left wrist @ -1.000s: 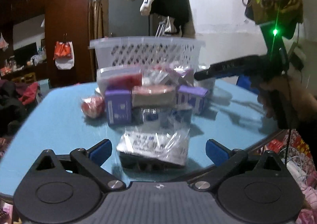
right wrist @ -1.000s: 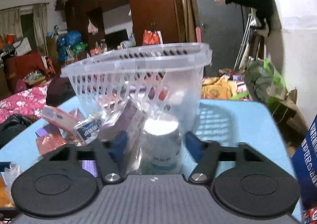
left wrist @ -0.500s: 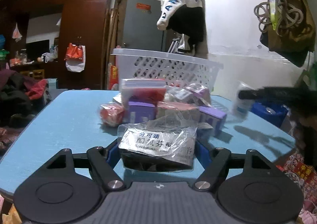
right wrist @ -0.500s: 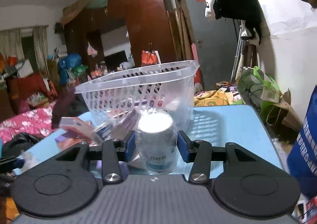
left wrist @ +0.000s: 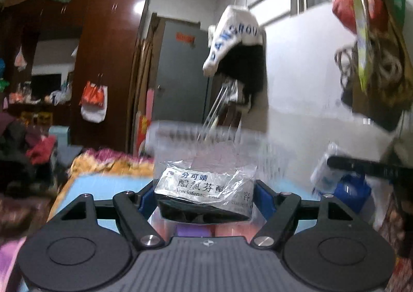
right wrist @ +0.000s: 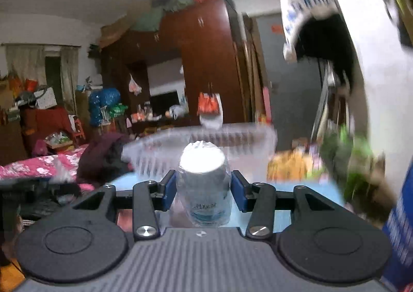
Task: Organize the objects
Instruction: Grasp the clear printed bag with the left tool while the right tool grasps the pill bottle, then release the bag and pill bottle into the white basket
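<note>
Two tools grip one bagged box (left wrist: 205, 190) and one bottle (right wrist: 204, 188).

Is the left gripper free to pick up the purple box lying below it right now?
Probably not. The left gripper is already shut on a bagged black-and-silver medicine box, which fills its jaws and hangs above the purple box.

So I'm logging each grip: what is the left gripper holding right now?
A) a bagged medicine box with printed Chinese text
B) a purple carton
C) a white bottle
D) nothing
A: the left gripper has its blue pads pressed on the bagged medicine box, lifted above the blue table.
</note>
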The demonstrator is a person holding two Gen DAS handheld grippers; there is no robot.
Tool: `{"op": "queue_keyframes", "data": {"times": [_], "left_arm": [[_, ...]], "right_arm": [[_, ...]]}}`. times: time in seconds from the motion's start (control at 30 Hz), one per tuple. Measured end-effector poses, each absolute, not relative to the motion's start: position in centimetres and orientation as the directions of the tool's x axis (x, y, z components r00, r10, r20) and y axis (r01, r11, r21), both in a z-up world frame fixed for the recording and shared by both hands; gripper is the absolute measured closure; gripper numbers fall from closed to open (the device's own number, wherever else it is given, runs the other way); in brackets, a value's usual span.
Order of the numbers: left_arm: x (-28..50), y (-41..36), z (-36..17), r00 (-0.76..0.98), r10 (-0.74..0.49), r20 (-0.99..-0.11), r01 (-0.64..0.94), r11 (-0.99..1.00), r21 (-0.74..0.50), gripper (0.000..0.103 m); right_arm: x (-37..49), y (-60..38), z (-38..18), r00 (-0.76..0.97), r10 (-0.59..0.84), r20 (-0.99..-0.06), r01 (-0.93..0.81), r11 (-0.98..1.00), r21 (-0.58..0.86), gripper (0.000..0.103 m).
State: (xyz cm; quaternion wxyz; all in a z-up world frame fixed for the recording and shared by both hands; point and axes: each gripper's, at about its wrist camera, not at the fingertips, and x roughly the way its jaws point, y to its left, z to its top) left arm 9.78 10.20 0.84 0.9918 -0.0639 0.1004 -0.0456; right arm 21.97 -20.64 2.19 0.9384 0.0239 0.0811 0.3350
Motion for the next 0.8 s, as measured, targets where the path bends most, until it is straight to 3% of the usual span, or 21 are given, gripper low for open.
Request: {"op": "queue_keyframes", "data": {"times": [0.13, 0.37, 0.4, 0.47, 0.5, 0.53, 0.67, 0.8], "left_arm": [[17.3, 10.7, 5.5, 0.965, -0.114, -0.236, 0.076, 0.983, -0.165, 0.024], [26.7, 9.6, 6.2, 0.937, -0.052, -0.346, 0.005, 0.991, -0.137, 0.024], [27.5, 9.6, 5.8, 0.932, -0.053, -0.358, 0.007, 0.992, -0.128, 0.024], [28.5, 9.3, 4.8, 0.924, -0.020, -0.383, -0.014, 0.996, -0.087, 0.008], [28.5, 9.2, 4.4, 0.920, 0.012, -0.392, -0.039, 0.997, -0.061, 0.004], [28.1, 9.2, 4.1, 0.921, 0.026, -0.388, -0.044, 0.998, -0.038, 0.003], [22.5, 9.9, 3.5, 0.940, -0.035, -0.341, 0.014, 0.998, -0.065, 0.001], [17.4, 9.7, 1.3, 0.945, -0.027, -0.325, 0.008, 0.998, -0.057, 0.000]], "right_arm": [[26.8, -17.7, 6.4, 0.745, 0.654, -0.130, -0.651, 0.756, 0.074, 0.054], [33.9, -12.4, 7.6, 0.752, 0.615, -0.239, -0.634, 0.773, -0.006, 0.053], [34.5, -12.1, 7.3, 0.747, 0.613, -0.258, -0.635, 0.772, -0.005, 0.048], [34.7, -12.4, 6.4, 0.748, 0.612, -0.257, -0.633, 0.774, 0.002, 0.024], [34.4, -12.8, 6.1, 0.757, 0.607, -0.240, -0.626, 0.780, -0.003, 0.006], [33.7, -13.3, 5.8, 0.767, 0.600, -0.228, -0.618, 0.786, -0.011, 0.001], [30.3, -17.0, 3.7, 0.734, 0.650, -0.198, -0.649, 0.757, 0.081, 0.000], [28.2, -18.2, -0.6, 0.676, 0.686, -0.270, -0.671, 0.724, 0.159, 0.000]]}}
